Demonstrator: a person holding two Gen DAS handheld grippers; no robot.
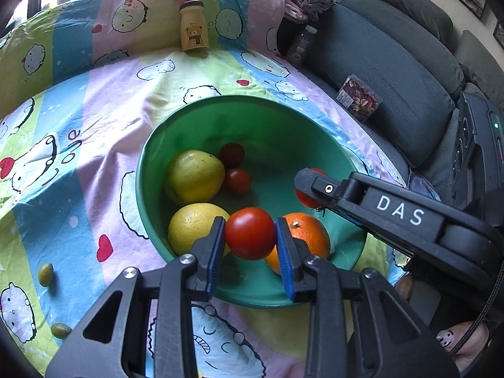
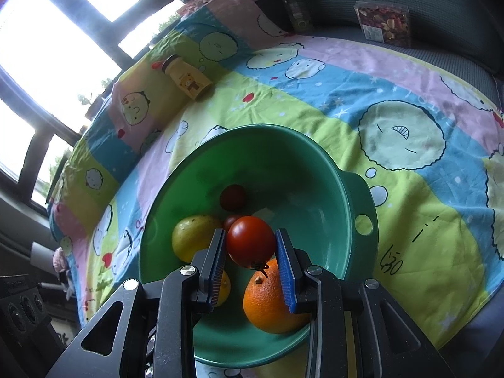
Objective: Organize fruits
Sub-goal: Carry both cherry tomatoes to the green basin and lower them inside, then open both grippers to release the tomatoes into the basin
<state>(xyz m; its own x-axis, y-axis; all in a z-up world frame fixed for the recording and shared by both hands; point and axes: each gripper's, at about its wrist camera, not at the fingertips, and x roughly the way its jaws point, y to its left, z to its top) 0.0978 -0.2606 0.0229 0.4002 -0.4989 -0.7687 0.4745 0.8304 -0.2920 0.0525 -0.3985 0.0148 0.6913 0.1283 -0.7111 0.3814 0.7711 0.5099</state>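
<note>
The left gripper [image 1: 250, 231] pinched a red tomato [image 1: 250, 233] between its blue pads, above the near rim of the green bowl [image 1: 283, 119], with an orange [image 1: 312, 236] just right of its fingers. The right gripper [image 2: 251, 242], lettered "DAS" on its side, likewise clamped a second tomato [image 2: 251, 241] over the bowl. "Love" was readable on the cartoon sheet [image 1: 94, 119] left of the fingers.

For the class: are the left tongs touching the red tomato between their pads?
Touching. In the left wrist view, both blue pads of the left tongs press against the sides of the tomato.
</note>
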